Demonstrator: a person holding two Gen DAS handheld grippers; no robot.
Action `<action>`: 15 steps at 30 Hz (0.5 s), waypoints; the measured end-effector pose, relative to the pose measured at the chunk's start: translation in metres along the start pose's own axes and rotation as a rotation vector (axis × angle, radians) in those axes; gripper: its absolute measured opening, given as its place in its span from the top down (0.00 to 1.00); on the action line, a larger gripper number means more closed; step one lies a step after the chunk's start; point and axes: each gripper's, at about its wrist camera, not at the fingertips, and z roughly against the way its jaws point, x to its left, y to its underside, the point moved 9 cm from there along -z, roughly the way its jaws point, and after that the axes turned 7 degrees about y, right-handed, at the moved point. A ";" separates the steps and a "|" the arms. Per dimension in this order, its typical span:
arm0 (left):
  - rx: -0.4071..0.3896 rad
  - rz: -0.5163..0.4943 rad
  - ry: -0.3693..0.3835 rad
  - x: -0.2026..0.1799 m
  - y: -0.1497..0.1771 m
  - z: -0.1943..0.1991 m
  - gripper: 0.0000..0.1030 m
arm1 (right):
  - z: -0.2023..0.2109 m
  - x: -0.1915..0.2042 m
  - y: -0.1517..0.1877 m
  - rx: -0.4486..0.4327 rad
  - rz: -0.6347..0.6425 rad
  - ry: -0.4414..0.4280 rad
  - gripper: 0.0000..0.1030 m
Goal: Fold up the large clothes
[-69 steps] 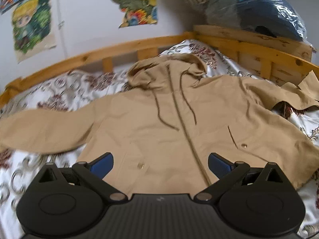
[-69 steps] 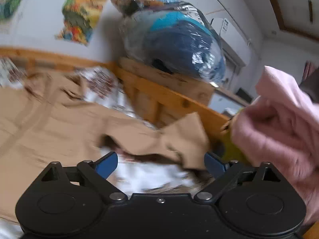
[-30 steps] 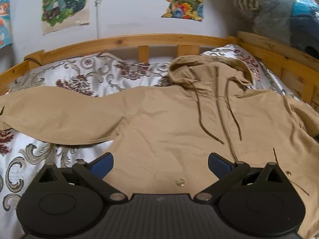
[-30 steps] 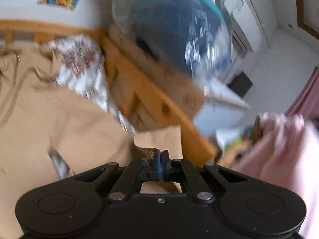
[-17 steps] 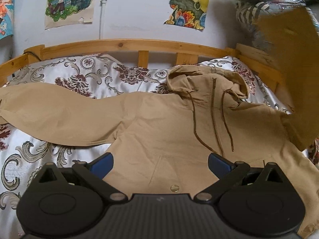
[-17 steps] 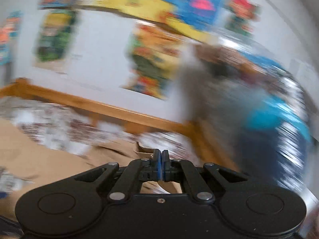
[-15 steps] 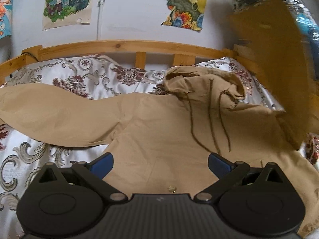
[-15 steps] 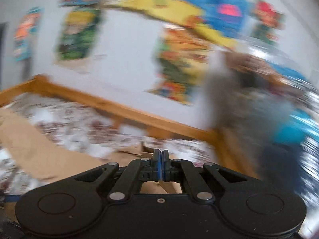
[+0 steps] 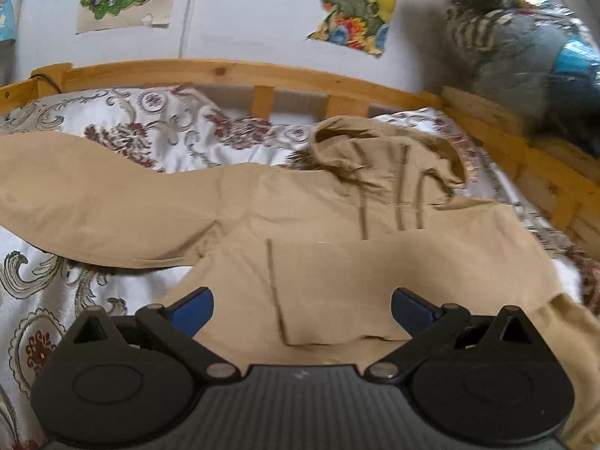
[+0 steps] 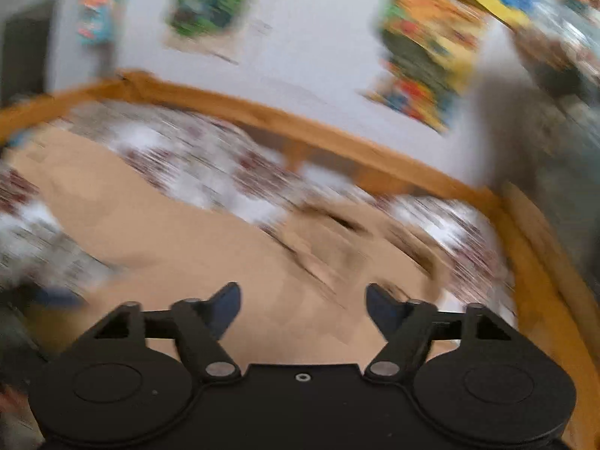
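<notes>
We had the tan jacket (image 9: 318, 262) flat on the floral bedsheet (image 9: 123, 131), hood toward the wooden headboard (image 9: 232, 71). One sleeve (image 9: 375, 285) lay folded across the chest below the hood; the other sleeve (image 9: 93, 202) still stretched away from the hood, unfolded. Body folds were all left to do.

A second ago we had the right gripper (image 10: 303, 305) pinched on that folded sleeve's cuff; now its jaws were opening, nothing between them. The left gripper (image 9: 302, 305) stayed wide and empty.
</notes>
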 end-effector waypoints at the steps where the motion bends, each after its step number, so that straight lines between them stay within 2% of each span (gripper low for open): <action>1: 0.006 0.002 -0.020 0.005 0.000 -0.008 0.01 | -0.010 -0.021 0.018 0.028 -0.026 0.056 0.22; 5: 0.044 -0.004 -0.096 0.019 0.001 -0.042 0.01 | -0.052 -0.096 0.092 0.114 -0.108 0.262 0.24; 7: 0.082 -0.020 -0.133 0.024 0.006 -0.057 0.01 | -0.069 -0.124 0.123 0.158 -0.179 0.302 0.28; 10: 0.146 -0.031 -0.164 0.030 0.018 -0.074 0.01 | -0.096 -0.157 0.160 0.221 -0.374 0.304 0.36; 13: 0.195 -0.027 -0.177 0.035 0.029 -0.083 0.01 | -0.119 -0.168 0.176 0.257 -0.513 0.234 0.36; 15: 0.194 -0.031 -0.175 0.035 0.031 -0.084 0.01 | -0.134 -0.169 0.179 0.263 -0.583 0.202 0.36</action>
